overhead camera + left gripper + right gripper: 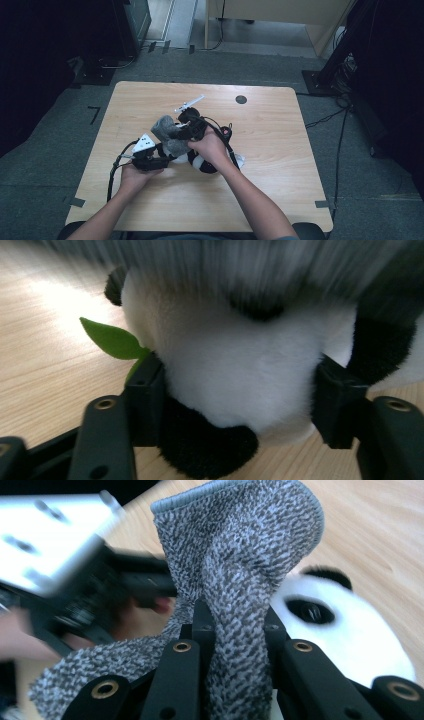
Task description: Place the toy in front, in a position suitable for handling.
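On the wooden table (260,150) a plush panda (202,162) lies a little below the centre of the top in the high view, with a grey knitted cloth (167,132) bunched over it at about 10 o'clock from the toy.

The left gripper (167,159) comes in from the panda's 9 o'clock side, held low over the table by the left hand (134,176). In the left gripper view its two black jaws stand on either side of the panda's white body (240,375), one at 9 o'clock and one at 3 o'clock of it, both pads pressed into the fur, so the jaws are partly closed and pinching the toy. A green felt leaf (111,340) sticks out at 10 o'clock from the left pad, and a black paw (210,450) sits between the jaws at 6 o'clock.

The right gripper (186,131), in the right hand (212,147), points towards 10 o'clock across the panda in the high view. In the right gripper view its jaws are drawn close together and pinch a fold of the grey cloth (240,590), which rises to 12 o'clock above them. The panda's face (340,630) with one black eye patch lies at 3 o'clock of the cloth, and the blurred left gripper is at 9 o'clock
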A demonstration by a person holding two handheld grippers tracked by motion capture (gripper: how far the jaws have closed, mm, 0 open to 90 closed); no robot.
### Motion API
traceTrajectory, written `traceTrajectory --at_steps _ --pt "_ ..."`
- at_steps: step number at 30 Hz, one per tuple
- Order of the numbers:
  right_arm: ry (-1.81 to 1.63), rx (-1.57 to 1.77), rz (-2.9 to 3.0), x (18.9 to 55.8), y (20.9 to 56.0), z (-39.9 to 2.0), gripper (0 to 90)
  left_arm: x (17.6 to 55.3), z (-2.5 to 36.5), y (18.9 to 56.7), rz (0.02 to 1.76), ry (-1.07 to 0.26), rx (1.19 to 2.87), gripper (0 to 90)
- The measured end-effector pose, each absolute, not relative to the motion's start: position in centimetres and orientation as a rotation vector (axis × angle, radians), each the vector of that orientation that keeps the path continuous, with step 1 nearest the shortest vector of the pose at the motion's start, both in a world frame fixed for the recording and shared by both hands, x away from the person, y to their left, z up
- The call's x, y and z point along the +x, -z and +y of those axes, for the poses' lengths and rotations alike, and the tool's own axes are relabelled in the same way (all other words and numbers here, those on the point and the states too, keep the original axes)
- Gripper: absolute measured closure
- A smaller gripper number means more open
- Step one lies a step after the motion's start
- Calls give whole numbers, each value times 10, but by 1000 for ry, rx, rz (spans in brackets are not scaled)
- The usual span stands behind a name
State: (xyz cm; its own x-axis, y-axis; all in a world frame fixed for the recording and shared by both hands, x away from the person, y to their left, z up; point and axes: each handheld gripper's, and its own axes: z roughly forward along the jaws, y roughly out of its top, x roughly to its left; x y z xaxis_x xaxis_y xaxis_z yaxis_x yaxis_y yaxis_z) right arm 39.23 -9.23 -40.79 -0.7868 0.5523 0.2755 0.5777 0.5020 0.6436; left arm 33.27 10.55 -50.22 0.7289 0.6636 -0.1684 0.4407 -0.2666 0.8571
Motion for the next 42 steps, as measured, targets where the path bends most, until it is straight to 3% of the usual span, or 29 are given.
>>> traceTrajectory --at_steps 6,25,34,42 --pt "1217 -1029 -2706 395 408 -106 773 333 106 502 851 -271 1902 427" --pt "1168 -1271 -2714 408 408 -169 778 333 107 502 848 -261 1895 428" --pt "1334 -1163 -2648 390 379 -137 779 333 107 501 849 -268 1893 419" --pt "1216 -1122 -2600 386 400 -95 778 331 106 499 867 -261 1889 419"
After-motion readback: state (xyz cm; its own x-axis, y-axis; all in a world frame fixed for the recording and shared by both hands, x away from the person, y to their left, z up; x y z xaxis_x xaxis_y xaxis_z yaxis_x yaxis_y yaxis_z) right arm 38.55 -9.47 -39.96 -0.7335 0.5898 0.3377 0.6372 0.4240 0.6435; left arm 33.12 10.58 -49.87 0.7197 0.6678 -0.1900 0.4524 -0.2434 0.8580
